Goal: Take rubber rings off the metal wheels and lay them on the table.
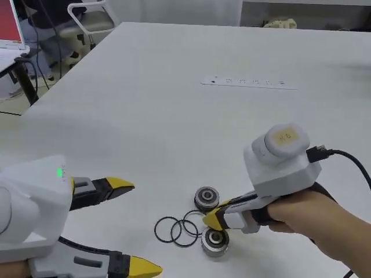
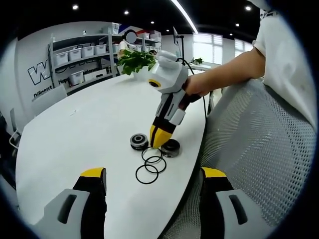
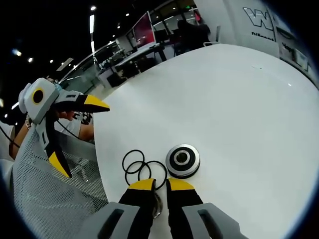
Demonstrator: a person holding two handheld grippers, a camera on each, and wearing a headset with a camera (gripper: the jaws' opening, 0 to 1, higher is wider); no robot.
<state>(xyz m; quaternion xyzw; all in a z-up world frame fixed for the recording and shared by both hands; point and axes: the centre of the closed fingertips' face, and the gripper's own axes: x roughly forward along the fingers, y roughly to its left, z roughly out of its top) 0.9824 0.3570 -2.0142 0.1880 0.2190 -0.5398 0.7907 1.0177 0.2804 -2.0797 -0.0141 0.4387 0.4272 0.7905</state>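
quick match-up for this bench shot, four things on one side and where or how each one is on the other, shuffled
1 left hand-held gripper
2 right hand-held gripper
3 rubber rings
4 power strip

a far across the table
b jaws wide apart
c lying loose beside the metal wheels
d tips down between the two wheels

Pairs: 1-b, 2-d, 3-c, 4-a
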